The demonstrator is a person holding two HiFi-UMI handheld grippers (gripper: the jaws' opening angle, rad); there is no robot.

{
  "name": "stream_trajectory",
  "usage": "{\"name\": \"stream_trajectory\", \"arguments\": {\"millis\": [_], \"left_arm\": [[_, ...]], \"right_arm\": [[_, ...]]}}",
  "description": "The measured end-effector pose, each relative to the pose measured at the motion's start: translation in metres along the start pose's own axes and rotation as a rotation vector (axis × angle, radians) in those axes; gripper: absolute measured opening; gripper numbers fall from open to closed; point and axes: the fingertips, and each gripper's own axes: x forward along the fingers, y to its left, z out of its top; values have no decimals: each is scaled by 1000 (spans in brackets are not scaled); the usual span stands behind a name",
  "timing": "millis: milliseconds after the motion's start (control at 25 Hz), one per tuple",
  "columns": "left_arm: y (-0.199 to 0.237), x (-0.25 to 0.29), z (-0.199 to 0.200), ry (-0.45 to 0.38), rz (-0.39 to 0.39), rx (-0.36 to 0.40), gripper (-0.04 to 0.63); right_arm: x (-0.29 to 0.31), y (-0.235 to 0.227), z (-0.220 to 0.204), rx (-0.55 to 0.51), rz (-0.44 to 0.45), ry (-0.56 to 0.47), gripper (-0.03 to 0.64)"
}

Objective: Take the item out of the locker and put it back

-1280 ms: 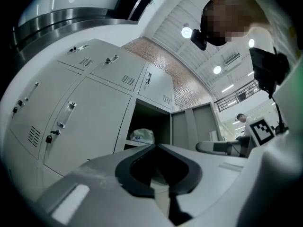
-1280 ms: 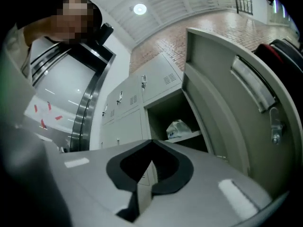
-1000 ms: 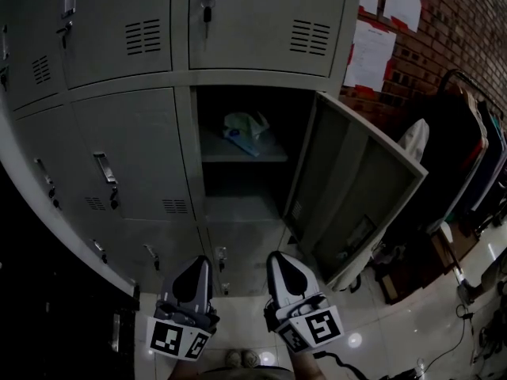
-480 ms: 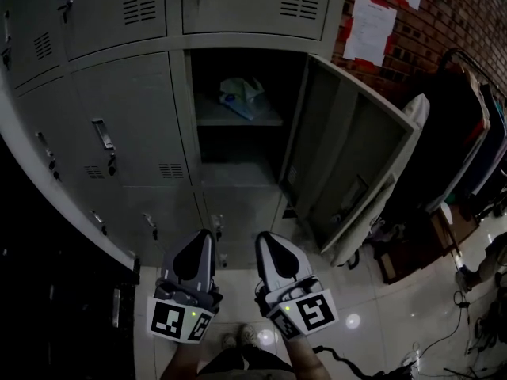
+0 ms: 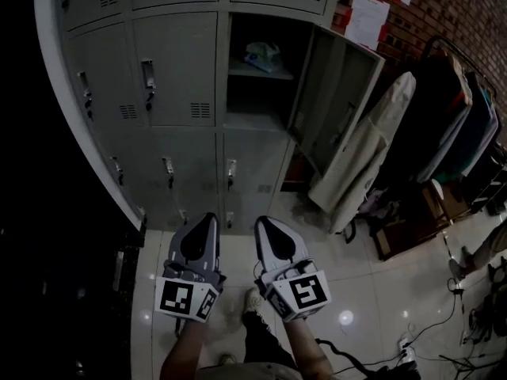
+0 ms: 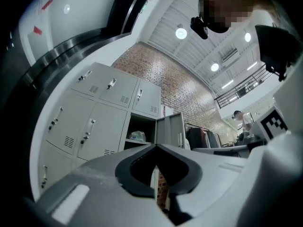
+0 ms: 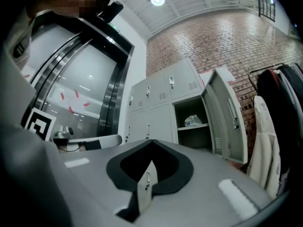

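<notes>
Claw (image 6: pixel 155 146) shut; left gripper view alone shows bystander (image 6: pixel 240 119).

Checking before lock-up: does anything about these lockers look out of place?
One locker door hangs wide open while the others in view are shut; a crumpled item lies on the shelf inside. No spill or damage shows.

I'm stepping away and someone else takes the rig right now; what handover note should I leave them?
Left hand-held gripper: shut, empty.
Right hand-held gripper: shut, empty.
Both held low, well short of the lockers.
Item, a pale bag, lies on the shelf of the open locker; door wide open.
Done: cannot tell whether it was already taken out.
Left: if not, fetch it and put it back.
</notes>
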Motion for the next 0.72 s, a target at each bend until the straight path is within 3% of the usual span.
{"name": "stream_trajectory", "arguments": {"millis": [240,400,600,720], "left_arm": [[-57,-133,28,28,2,-36,5],[-89,-176,65,1,3,-43,5],[-133,-218,73,25,29,-95,5],[-148,-234,80,8,45,-106,5]], "right_arm": [[-106,92,8,20,3,43,2],[-155,127,44,16,6,-14,2],[-213,138,48,116,-35,2,2],[-231,151,69,72,-2,-19,2]]}}
